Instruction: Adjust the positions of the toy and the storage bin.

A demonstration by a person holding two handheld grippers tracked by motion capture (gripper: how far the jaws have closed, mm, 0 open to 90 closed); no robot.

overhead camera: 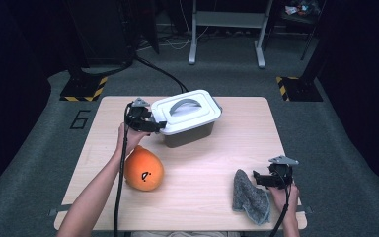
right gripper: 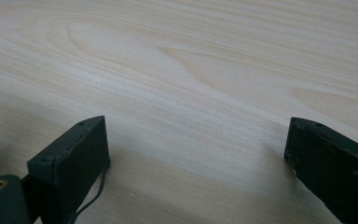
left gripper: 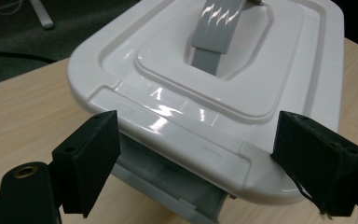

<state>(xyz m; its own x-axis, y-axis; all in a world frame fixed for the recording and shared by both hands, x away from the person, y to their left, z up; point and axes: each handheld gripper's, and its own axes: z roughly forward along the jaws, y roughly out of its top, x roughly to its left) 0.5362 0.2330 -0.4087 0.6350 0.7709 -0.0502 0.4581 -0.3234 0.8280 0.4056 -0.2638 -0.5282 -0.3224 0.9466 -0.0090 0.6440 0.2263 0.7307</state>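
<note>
Lying between the spread left gripper (left gripper: 193,161) jaws: box lid (left gripper: 214,98).

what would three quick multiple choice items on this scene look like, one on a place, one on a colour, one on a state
1. Where is the grey cloth?
A. near table edge, beside the right tool
B. on top of the box
C. on the floor

2. What colour is the round ball?
A. blue
B. orange
C. green

3. How does the left tool stand at the box?
A. shut tight with nothing near it
B. gripping the grey handle
C. open, jaws either side of the lid's edge

Answers:
1. A, the high view shows the cloth lying just left of that tool.
2. B, the ball is plainly orange in the high view.
3. C, the left gripper view shows both jaws wide apart, with the white lid's rim between them.
</note>
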